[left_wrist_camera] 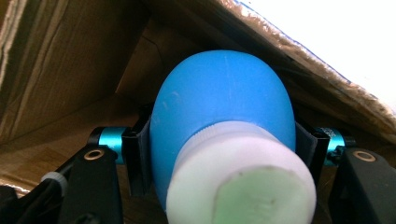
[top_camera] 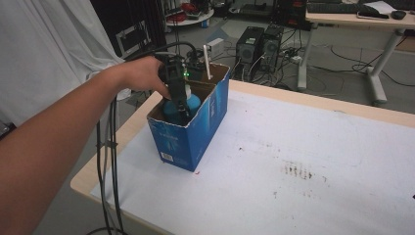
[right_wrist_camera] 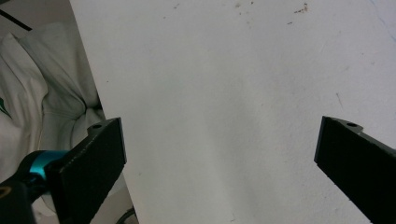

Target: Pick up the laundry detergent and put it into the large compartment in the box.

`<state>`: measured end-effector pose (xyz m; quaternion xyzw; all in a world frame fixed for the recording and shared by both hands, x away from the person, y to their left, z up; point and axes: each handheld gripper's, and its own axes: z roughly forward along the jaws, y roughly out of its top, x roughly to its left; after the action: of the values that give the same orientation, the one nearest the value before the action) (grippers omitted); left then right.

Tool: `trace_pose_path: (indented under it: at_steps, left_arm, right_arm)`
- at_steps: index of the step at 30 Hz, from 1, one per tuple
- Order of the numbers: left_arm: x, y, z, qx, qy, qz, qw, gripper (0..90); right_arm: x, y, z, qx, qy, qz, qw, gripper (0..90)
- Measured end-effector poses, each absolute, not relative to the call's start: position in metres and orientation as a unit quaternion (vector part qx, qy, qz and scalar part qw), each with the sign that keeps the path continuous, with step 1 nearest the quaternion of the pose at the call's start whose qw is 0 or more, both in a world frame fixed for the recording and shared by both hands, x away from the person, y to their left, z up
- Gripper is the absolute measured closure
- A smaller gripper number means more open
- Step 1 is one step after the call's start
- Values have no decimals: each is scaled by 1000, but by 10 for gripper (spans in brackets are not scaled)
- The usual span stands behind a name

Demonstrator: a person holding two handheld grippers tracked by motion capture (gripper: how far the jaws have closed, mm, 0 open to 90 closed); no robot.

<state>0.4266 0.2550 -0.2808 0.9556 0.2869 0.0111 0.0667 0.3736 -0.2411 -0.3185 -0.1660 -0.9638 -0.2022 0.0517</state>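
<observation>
A blue bottle (left_wrist_camera: pixel 219 107) with a white cap (left_wrist_camera: pixel 240 179) sits between my left gripper's jaws, whose pads press on its sides. In the high view my left gripper (top_camera: pixel 178 105) points down into an open blue cardboard box (top_camera: pixel 195 132) near the table's left edge, and the blue bottle (top_camera: pixel 195 102) shows inside the box. Brown inner walls of the box (left_wrist_camera: pixel 60 70) surround the bottle in the left gripper view. My right gripper (right_wrist_camera: pixel 219 163) hangs open over the white table cover (right_wrist_camera: pixel 224 84), with nothing between its jaws.
A white stick (top_camera: pixel 207 62) stands up at the box's far end. The white-covered table (top_camera: pixel 303 161) stretches to the right of the box. Cables (top_camera: pixel 105 161) hang off the table's left edge. Computer towers (top_camera: pixel 259 46) and a desk (top_camera: pixel 357 19) stand on the floor behind.
</observation>
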Motion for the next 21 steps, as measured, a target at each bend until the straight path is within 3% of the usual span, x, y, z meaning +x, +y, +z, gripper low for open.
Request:
trace_pose_path:
  at_steps: [6, 11, 21]
  left_arm:
    - [428, 256, -281, 954, 292, 15, 71, 374]
    - [428, 261, -280, 949, 307, 19, 74, 308]
    - [423, 268, -265, 939, 320, 30, 120, 270]
  right_arm:
    - [374, -240, -319, -165, -964, -202, 52, 12]
    - [372, -240, -319, -166, -964, -201, 53, 12]
    - [371, -239, -318, -161, -965, -201, 52, 12]
